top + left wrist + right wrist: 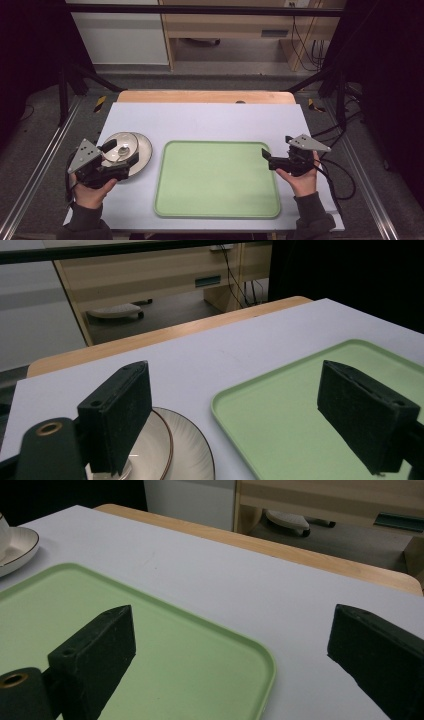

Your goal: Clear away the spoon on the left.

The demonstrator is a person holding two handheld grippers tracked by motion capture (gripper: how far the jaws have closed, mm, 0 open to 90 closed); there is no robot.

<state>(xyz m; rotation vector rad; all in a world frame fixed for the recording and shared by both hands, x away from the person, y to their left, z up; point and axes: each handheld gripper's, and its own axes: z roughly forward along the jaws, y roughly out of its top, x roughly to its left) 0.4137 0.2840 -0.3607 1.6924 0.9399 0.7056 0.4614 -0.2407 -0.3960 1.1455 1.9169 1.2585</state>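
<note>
The tray (pixel 218 180) is pale green and plain. The plate (pixel 144 150) is white with a thin brown rim line. The sheet (pixel 210 122) is pale lavender-white; the table (pixel 205 96) light wood.

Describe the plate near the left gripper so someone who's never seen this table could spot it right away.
Start at the big green tray in the middle of the pale table cover. Just left of it, beneath the left gripper, sits the plate. It is the round, white dish with a thin dark rim line.
</note>
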